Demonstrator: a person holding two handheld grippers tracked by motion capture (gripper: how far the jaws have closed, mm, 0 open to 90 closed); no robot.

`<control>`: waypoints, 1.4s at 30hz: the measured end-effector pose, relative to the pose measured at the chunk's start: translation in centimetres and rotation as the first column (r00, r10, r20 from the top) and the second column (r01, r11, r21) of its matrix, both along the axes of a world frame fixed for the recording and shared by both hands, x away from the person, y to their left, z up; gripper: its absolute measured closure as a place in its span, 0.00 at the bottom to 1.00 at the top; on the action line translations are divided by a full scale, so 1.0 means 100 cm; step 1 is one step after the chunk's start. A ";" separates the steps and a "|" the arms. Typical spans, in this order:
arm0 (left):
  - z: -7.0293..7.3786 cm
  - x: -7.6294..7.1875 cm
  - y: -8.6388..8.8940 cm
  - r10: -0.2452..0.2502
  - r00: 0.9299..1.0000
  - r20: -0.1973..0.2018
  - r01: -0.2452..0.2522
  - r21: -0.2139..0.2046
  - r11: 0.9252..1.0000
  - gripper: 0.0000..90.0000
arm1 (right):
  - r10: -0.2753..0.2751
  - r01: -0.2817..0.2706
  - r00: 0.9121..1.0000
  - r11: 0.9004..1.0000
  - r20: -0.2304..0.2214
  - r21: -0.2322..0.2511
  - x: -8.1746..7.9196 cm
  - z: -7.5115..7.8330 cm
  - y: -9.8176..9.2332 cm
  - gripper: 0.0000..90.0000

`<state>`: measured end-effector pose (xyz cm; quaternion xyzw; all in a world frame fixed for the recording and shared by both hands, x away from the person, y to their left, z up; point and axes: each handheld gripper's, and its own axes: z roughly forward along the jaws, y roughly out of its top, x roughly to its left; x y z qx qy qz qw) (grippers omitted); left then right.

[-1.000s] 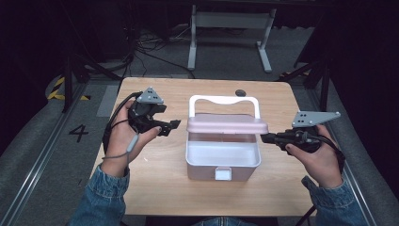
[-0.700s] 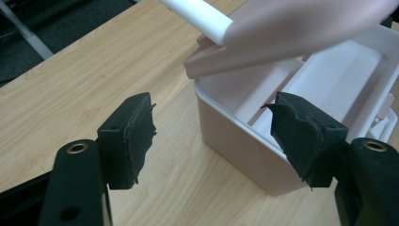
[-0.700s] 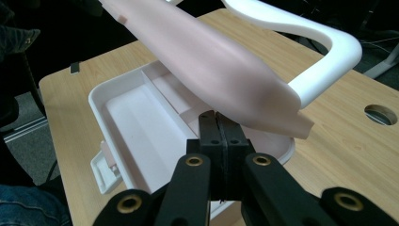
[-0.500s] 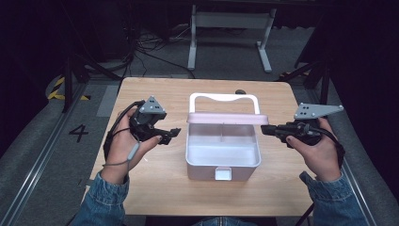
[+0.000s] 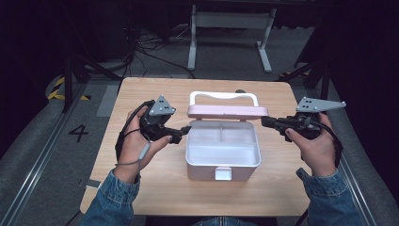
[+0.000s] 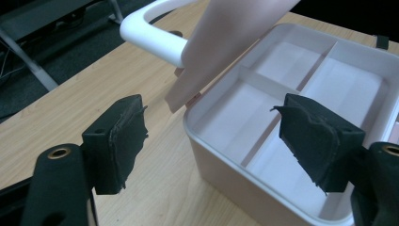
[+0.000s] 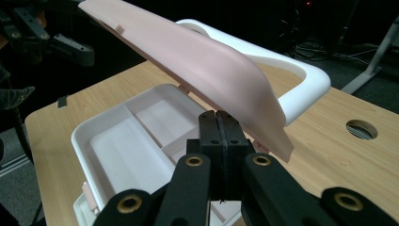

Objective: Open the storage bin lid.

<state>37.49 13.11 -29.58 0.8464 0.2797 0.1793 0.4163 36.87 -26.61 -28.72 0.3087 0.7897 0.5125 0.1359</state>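
Table (image 5: 141, 197) brightly lit from above — surroundings dark; soft shadows, slight blur, no glare.

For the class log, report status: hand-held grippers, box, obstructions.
Left hand-held gripper open, jaws just widened, nothing between. Right hand-held gripper shut at the pink lid. Storage box open, compartments empty. Nothing in the way.

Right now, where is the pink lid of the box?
In the high view the pink lid stands raised over the back edge of the white box, mid-table, in front of the white handle, between both tongs.
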 end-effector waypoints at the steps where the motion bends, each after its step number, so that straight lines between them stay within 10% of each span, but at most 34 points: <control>1: 0.000 0.002 -0.002 -0.008 1.000 0.007 0.008 0.001 1.000 0.27 | -0.005 0.005 1.000 1.000 -0.002 0.004 0.000 0.000 0.000 1.00; 24: 0.022 0.037 -0.030 -0.157 0.985 0.072 0.158 -0.001 0.987 0.58 | -0.040 0.040 0.999 0.999 -0.012 0.019 0.001 0.003 -0.002 1.00; 32: 0.028 0.040 -0.036 -0.117 0.989 0.092 0.113 0.048 0.992 0.70 | -0.043 0.043 0.999 0.999 -0.004 0.011 0.001 0.005 -0.003 1.00; 42: 0.030 0.054 -0.035 -0.087 0.994 0.070 0.087 0.009 0.996 0.75 | -0.057 0.057 0.998 0.998 0.000 -0.021 -0.016 0.001 -0.016 0.97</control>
